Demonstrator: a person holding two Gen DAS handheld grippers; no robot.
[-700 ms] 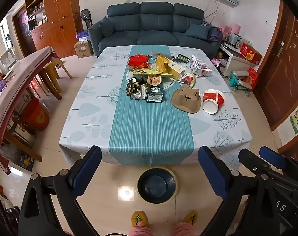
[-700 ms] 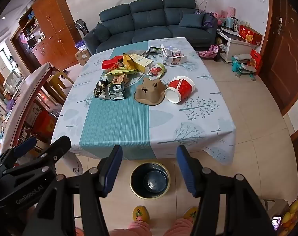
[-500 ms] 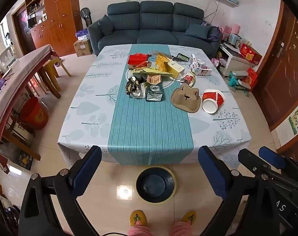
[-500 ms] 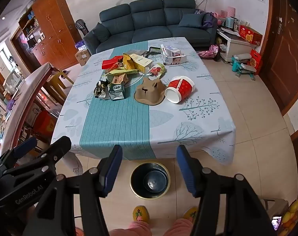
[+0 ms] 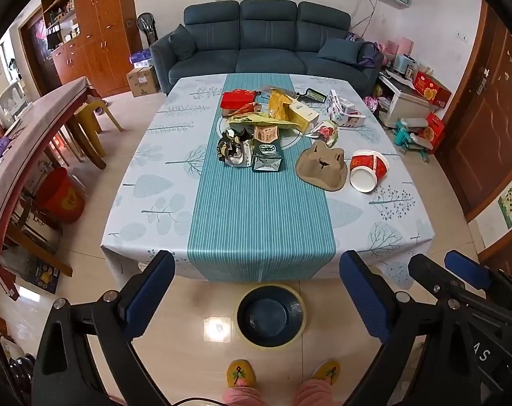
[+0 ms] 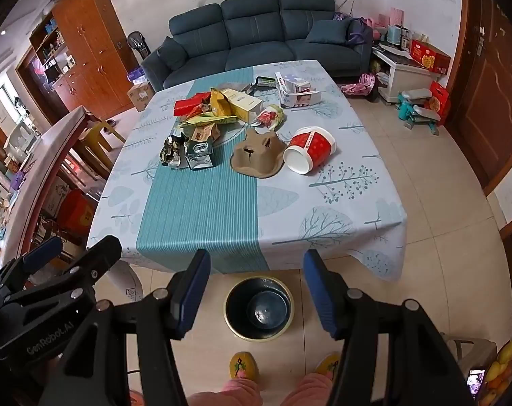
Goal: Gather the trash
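Note:
Trash lies in the middle of the table point(image 5: 256, 209): a tipped red paper cup point(image 5: 369, 170) point(image 6: 310, 154), a brown cardboard cup tray point(image 5: 322, 168) point(image 6: 257, 154), crumpled foil wrappers point(image 5: 232, 149) point(image 6: 173, 152), a dark pouch point(image 5: 266, 162), a red box point(image 5: 237, 98) and yellow packets point(image 5: 279, 108). A dark round bin point(image 5: 270, 314) point(image 6: 258, 307) stands on the floor at the table's near edge. My left gripper point(image 5: 256, 291) and right gripper point(image 6: 257, 291) are both open and empty, held above the floor before the table.
A blue sofa point(image 5: 266, 44) stands behind the table. A wooden side table point(image 5: 29, 128) with stools and a red bucket point(image 5: 61, 194) is at left. A white cabinet and toys point(image 5: 415, 128) are at right. The person's slippers point(image 5: 240, 374) are below.
Both grippers have stayed open. The left view has shifted slightly; the right view is nearly unchanged.

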